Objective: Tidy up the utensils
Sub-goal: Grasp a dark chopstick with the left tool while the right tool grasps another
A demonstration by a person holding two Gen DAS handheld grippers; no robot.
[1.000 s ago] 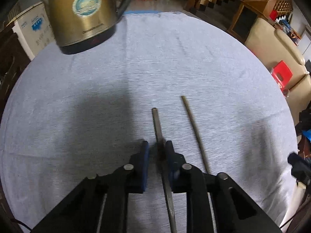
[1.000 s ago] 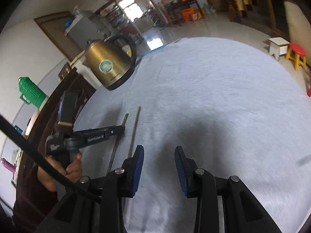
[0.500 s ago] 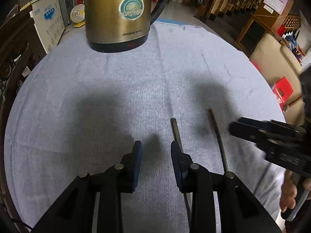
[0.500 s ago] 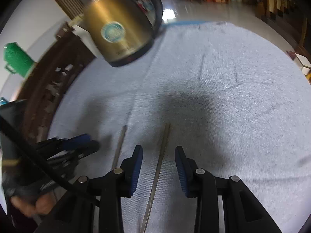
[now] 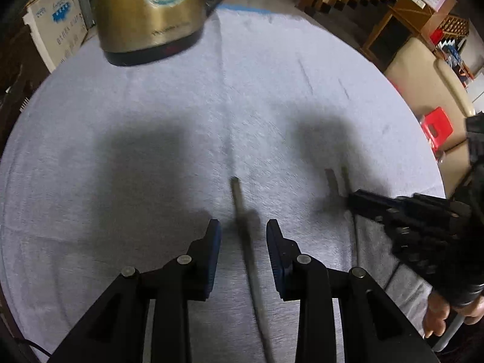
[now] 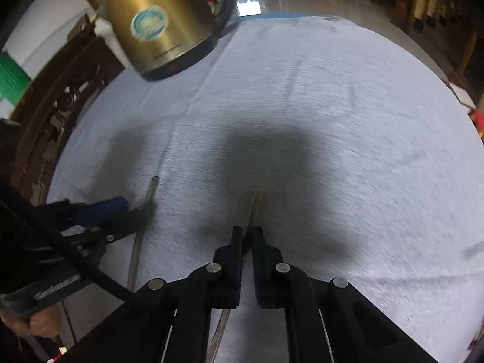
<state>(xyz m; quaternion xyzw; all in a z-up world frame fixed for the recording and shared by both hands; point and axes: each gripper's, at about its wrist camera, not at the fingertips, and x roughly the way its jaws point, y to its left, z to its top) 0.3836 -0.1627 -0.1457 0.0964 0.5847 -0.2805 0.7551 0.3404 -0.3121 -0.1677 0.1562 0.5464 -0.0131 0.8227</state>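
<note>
The left gripper [image 5: 243,236] hovers with fingers apart, one chopstick [image 5: 242,208] lying loose between them on the grey-clothed table [image 5: 272,90]; the right gripper [image 6: 247,239] has its fingers clamped on the second chopstick [image 6: 257,204], just beside the first; a gold kettle [image 5: 151,15] stands at the table's far edge.

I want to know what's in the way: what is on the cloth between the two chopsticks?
Nothing. In the right wrist view only bare grey cloth lies between the left chopstick and the right chopstick, which the right tongs pinch.
</note>
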